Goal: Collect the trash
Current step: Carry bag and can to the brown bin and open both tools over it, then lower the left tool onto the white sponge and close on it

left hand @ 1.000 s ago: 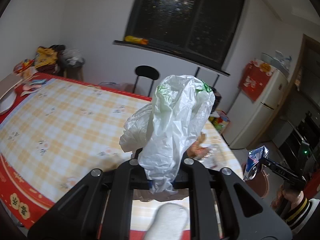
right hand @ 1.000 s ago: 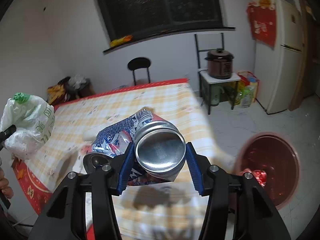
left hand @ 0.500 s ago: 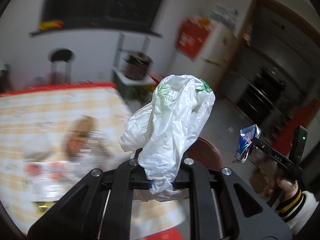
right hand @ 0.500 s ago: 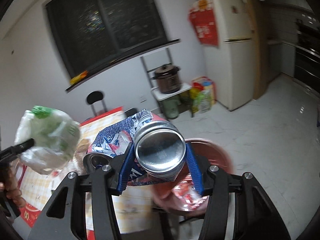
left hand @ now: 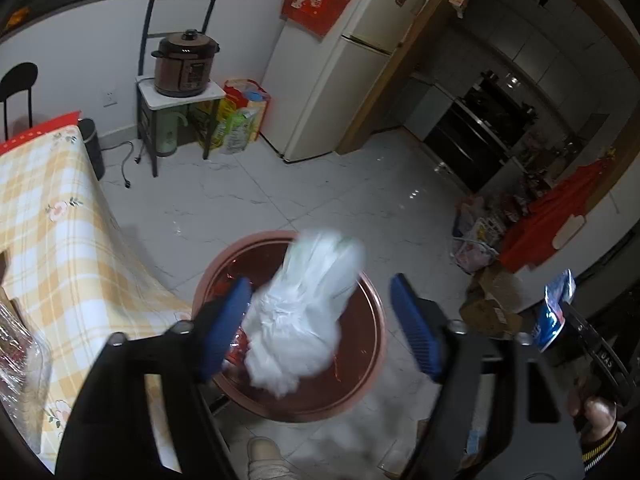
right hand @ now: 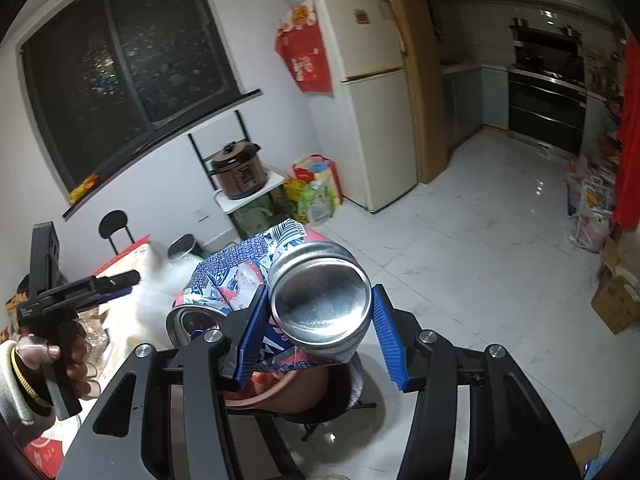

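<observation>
While the left gripper stands wide open over the red bin, the blurred white bag sits free between its fingers above the bin's mouth; the right gripper clamps a crushed can nearby.

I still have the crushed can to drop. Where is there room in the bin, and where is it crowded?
The white bag fills the middle of the red bin. A bare crescent shows between the bag and the rim on the side toward the right hand-held gripper. The side by the tablecloth is crowded by the left finger pad.
</observation>
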`<state>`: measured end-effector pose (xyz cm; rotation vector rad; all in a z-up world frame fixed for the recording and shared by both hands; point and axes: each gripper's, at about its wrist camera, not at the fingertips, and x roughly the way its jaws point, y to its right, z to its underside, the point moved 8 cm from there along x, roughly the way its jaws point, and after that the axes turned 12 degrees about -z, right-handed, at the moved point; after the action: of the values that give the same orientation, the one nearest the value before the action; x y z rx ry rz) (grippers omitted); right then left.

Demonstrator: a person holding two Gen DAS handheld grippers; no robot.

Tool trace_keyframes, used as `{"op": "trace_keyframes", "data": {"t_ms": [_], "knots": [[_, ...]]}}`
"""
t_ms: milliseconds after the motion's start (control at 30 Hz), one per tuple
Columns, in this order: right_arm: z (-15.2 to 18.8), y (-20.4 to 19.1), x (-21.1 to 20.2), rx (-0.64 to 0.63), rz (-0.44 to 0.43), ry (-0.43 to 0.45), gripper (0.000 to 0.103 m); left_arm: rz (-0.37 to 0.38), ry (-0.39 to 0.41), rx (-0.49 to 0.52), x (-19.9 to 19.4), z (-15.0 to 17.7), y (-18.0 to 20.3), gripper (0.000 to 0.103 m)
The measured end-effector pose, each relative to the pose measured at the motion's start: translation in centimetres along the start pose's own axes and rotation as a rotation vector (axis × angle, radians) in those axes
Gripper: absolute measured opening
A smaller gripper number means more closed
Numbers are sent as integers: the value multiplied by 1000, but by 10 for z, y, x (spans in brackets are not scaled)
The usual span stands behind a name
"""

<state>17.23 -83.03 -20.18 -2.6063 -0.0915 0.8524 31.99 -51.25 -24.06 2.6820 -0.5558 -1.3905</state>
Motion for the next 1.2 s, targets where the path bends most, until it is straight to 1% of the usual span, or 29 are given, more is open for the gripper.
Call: {"op": "trace_keyframes", "data": {"t_ms": [67, 100, 167, 267, 300, 367, 433, 500, 600, 633, 667, 700, 767, 833, 933, 1033, 1200], "knots": [[-1, 3, 3, 6, -1, 0, 51, 2, 21, -12, -7, -6, -1, 84], [-3, 3, 8, 6, -7, -1, 51, -9, 35, -14, -13, -11, -4, 88], [-6, 1, 14, 1, -20, -3, 51, -57, 84, -19, -35, -16, -17, 92], [-11, -17, 32, -23, -61, -15, 51, -117, 147, -42, -71, -17, -42, 96], [-13, -24, 39, -31, -75, -20, 51, -147, 176, -55, -87, -15, -57, 97], [-17, -40, 52, -50, -99, -31, 51, -205, 208, -76, -111, -14, -82, 97], [-19, -59, 67, -68, -124, -51, 51, -285, 238, -112, -138, -3, -115, 97], [-19, -78, 84, -84, -151, -76, 51, -351, 257, -151, -161, 9, -143, 97], [-17, -103, 107, -102, -186, -123, 52, -460, 279, -248, -202, 36, -196, 97], [-15, -110, 114, -104, -197, -141, 62, -482, 284, -275, -217, 46, -208, 97], [-14, -115, 117, -105, -198, -148, 69, -504, 290, -303, -229, 54, -220, 97], [-15, -122, 121, -104, -199, -144, 78, -532, 299, -341, -245, 64, -235, 97], [-18, -136, 122, -106, -215, -129, 83, -566, 314, -389, -265, 77, -255, 97], [-21, -148, 122, -117, -211, -115, 90, -597, 330, -437, -286, 93, -275, 97], [-25, -168, 120, -124, -213, -94, 95, -626, 348, -477, -311, 109, -294, 97], [-23, -187, 117, -128, -216, -89, 97, -651, 355, -477, -326, 122, -306, 97], [-3, -223, 113, -149, -230, -110, 98, -642, 351, -483, -338, 142, -327, 97]]}}
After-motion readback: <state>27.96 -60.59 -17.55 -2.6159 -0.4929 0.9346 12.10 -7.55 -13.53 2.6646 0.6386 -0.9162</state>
